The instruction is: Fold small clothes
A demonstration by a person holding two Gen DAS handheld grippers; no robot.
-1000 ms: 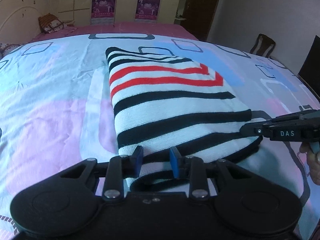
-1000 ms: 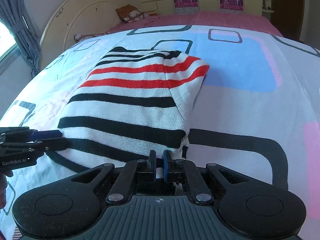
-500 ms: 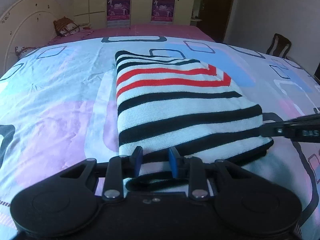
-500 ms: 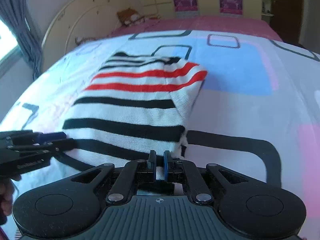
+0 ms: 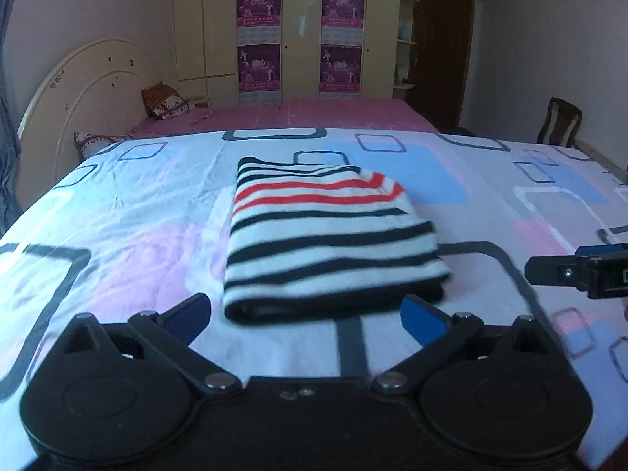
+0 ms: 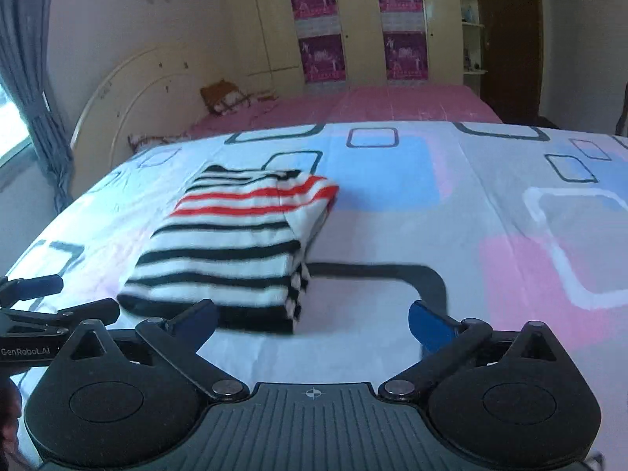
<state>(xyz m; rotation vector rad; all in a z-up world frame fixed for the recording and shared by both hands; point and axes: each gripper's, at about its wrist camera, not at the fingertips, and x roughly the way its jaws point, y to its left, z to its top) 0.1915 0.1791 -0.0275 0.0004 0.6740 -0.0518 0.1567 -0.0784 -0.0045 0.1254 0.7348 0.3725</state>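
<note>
Since the earlier frame both grippers have let go of the hem and pulled back.

Left wrist view: the left gripper (image 5: 306, 318) has its fingers opening wide, nothing between them; the folded striped sweater (image 5: 325, 235) lies just beyond them on the bed (image 5: 117, 235), released to rest flat.

Right wrist view: the right gripper (image 6: 312, 320) likewise spreads empty fingers, the sweater ahead and left of them.
</note>
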